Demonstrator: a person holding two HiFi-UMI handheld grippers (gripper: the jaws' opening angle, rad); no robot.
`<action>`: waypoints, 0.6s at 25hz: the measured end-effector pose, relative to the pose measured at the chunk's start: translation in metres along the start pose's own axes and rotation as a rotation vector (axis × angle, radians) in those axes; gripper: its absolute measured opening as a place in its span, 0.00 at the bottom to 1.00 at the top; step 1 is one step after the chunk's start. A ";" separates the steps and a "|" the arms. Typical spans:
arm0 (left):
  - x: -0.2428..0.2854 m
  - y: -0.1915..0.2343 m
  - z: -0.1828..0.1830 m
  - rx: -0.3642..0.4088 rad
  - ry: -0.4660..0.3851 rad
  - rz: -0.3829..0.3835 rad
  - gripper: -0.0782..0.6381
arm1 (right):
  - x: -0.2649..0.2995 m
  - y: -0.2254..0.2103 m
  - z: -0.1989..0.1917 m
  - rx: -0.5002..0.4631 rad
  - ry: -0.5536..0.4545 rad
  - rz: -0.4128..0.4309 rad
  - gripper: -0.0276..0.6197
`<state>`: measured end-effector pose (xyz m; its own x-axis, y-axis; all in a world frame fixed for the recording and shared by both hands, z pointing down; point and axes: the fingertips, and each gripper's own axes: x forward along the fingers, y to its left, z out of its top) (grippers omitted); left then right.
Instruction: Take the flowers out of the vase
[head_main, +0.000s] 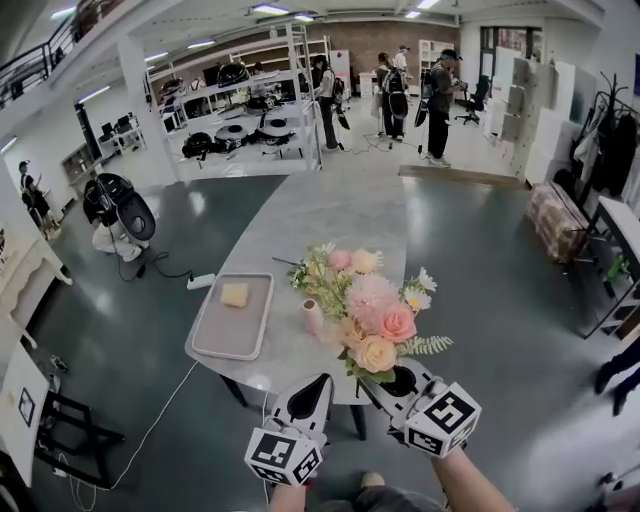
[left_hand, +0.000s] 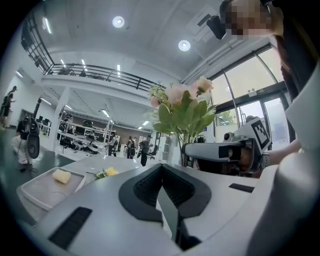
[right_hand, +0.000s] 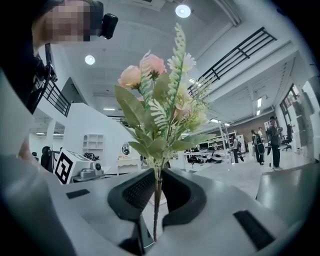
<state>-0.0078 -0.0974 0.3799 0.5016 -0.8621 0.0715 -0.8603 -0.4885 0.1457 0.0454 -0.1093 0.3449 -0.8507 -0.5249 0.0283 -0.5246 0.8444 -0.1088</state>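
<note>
Your right gripper (right_hand: 156, 192) has its fingers clenched on the stems of the flowers (right_hand: 160, 100). The stems run straight up between the pads and the blooms fan out above them. From the head view, the flowers (head_main: 370, 315) are held up over the near edge of the table (head_main: 340, 215), just right of a small pale cylinder (head_main: 313, 316) standing on it. I cannot tell whether that is the vase. Your left gripper (left_hand: 162, 182) has its fingers pressed together on nothing, beside the right gripper (head_main: 388, 385).

Only the left gripper view catches a loose yellow bloom (left_hand: 107, 172) lying on the table. Only the head view shows the whole tray (head_main: 205, 340), with its yellow block (head_main: 234, 294), well left of the bouquet.
</note>
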 end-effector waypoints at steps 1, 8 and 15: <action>-0.001 -0.002 0.000 0.002 0.002 -0.008 0.13 | -0.001 0.002 0.000 0.001 -0.001 -0.003 0.13; -0.024 -0.010 -0.007 -0.017 0.015 -0.037 0.13 | -0.011 0.024 -0.008 0.025 0.013 -0.034 0.13; -0.046 -0.004 -0.009 -0.028 0.023 -0.059 0.13 | -0.008 0.044 -0.010 0.039 0.010 -0.068 0.13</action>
<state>-0.0262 -0.0549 0.3847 0.5534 -0.8286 0.0851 -0.8267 -0.5339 0.1774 0.0289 -0.0673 0.3499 -0.8138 -0.5793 0.0471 -0.5793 0.8021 -0.1450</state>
